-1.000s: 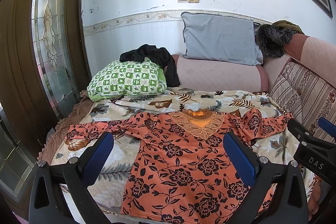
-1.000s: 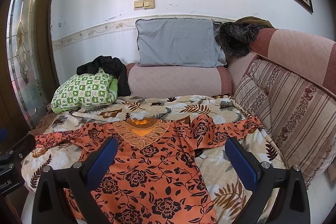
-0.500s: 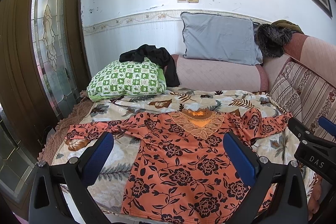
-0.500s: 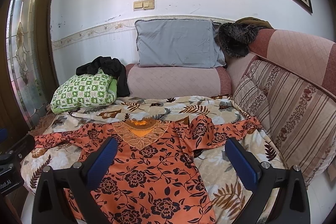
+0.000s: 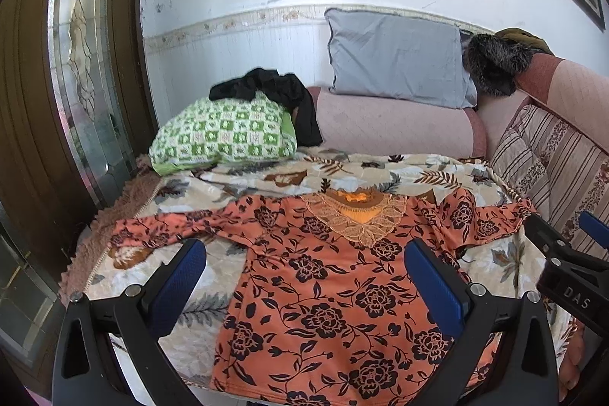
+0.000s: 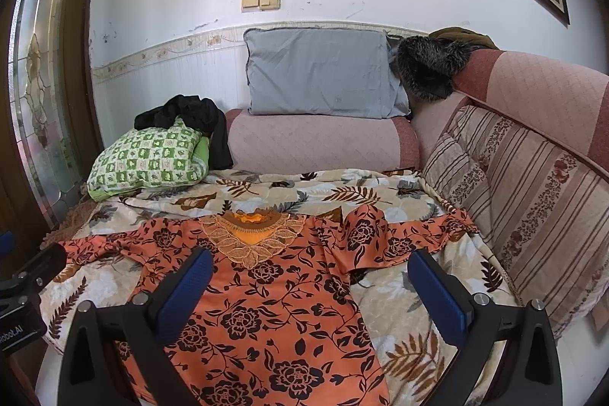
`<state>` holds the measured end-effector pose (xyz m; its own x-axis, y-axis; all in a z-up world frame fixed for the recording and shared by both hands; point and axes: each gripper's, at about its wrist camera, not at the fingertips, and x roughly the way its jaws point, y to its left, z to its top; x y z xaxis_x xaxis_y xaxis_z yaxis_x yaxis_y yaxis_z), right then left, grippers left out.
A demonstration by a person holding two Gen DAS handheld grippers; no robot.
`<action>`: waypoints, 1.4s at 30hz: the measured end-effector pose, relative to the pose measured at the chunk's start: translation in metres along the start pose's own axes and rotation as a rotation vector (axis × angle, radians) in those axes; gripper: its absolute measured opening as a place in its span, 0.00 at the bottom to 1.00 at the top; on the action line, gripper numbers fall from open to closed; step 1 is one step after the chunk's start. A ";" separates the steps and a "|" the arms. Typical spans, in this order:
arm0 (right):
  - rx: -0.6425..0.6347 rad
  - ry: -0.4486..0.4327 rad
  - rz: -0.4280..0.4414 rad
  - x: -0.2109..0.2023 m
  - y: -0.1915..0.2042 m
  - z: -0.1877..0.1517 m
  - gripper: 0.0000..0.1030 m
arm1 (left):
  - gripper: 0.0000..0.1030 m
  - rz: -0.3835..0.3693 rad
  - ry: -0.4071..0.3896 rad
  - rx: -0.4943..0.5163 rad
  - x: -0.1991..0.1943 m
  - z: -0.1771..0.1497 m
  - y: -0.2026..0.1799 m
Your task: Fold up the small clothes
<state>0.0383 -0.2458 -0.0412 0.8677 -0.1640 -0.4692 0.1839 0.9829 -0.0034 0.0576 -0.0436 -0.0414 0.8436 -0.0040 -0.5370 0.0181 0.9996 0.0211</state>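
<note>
An orange blouse with black flowers (image 5: 327,288) lies flat on the leaf-print blanket (image 5: 380,174), collar away from me and both sleeves spread out. It also shows in the right wrist view (image 6: 266,299), where its right sleeve (image 6: 403,238) is partly bunched. My left gripper (image 5: 304,276) is open and empty, held above the blouse's lower half. My right gripper (image 6: 308,284) is open and empty, above the blouse's right side. Each gripper shows at the edge of the other's view.
A green checked pillow (image 5: 224,136) with a black garment (image 5: 281,94) on it lies at the back left. A grey pillow (image 5: 396,63) leans on the wall. Striped sofa cushions (image 6: 533,200) line the right side. A wooden glass door (image 5: 76,63) stands left.
</note>
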 end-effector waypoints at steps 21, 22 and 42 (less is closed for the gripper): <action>-0.048 0.169 -0.096 0.137 0.009 -0.027 1.00 | 1.00 0.037 0.088 -0.070 0.154 0.003 -0.022; -0.048 0.173 -0.098 0.142 0.010 -0.027 1.00 | 1.00 0.035 0.083 -0.071 0.158 0.005 -0.024; 0.858 0.217 -0.007 0.338 -0.264 -0.085 0.98 | 1.00 0.150 0.267 -0.030 0.314 -0.043 -0.005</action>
<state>0.2437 -0.5534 -0.2740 0.7746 -0.0645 -0.6292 0.5474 0.5666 0.6159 0.2992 -0.0488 -0.2469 0.6649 0.1474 -0.7322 -0.1155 0.9888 0.0941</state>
